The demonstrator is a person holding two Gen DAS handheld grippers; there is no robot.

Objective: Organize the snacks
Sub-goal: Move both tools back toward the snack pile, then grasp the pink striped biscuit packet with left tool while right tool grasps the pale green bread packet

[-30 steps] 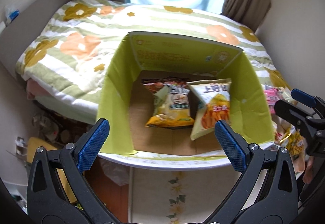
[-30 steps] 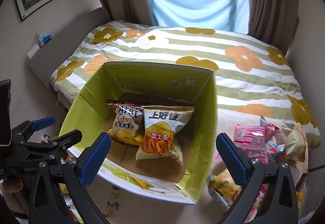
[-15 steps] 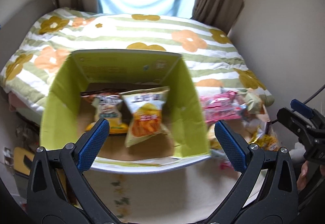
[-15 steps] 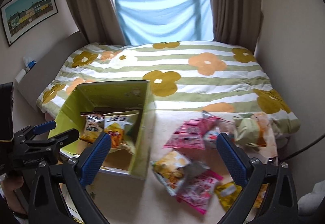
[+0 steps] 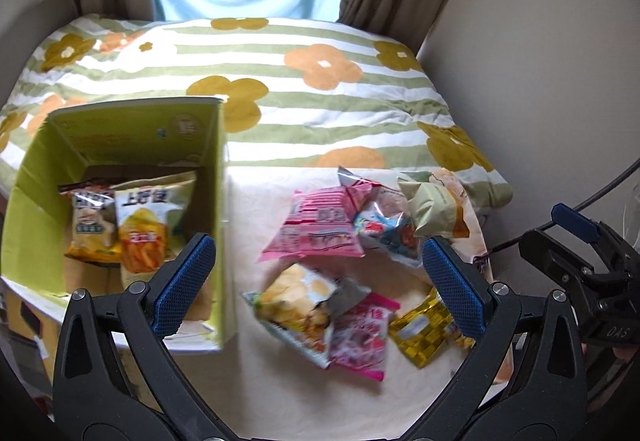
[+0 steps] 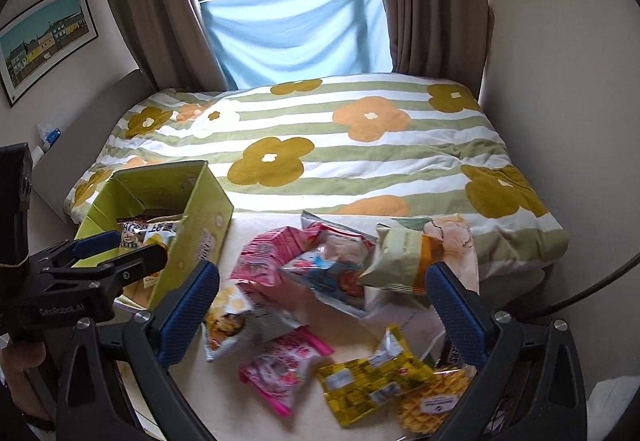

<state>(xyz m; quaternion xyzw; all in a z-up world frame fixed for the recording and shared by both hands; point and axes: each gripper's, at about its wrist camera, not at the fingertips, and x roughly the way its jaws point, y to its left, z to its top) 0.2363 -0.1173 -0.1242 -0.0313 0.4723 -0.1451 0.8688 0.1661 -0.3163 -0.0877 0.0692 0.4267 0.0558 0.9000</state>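
Note:
A lime-green cardboard box [image 5: 218, 177] stands at the left of a cream table and holds two chip bags [image 5: 140, 225]. It also shows in the right wrist view [image 6: 208, 225]. Several loose snack packets lie to its right: a pink bag [image 5: 320, 225], a chip bag [image 5: 300, 305], a pink packet [image 5: 360, 337], a yellow packet [image 5: 420, 329] and a pale green bag [image 5: 432, 209]. My left gripper [image 5: 320, 281] is open and empty above this pile. My right gripper [image 6: 320, 313] is open and empty above the same pile [image 6: 288, 361].
A bed with a green-striped flower quilt [image 6: 360, 145] runs behind the table. Curtains and a blue cloth [image 6: 296, 37] hang at the window. A wall [image 5: 540, 81] stands close on the right. A black cable [image 5: 600, 193] hangs at the right.
Both grippers have swung right, from over the green box to over the loose snack pile. Both stay open and empty.

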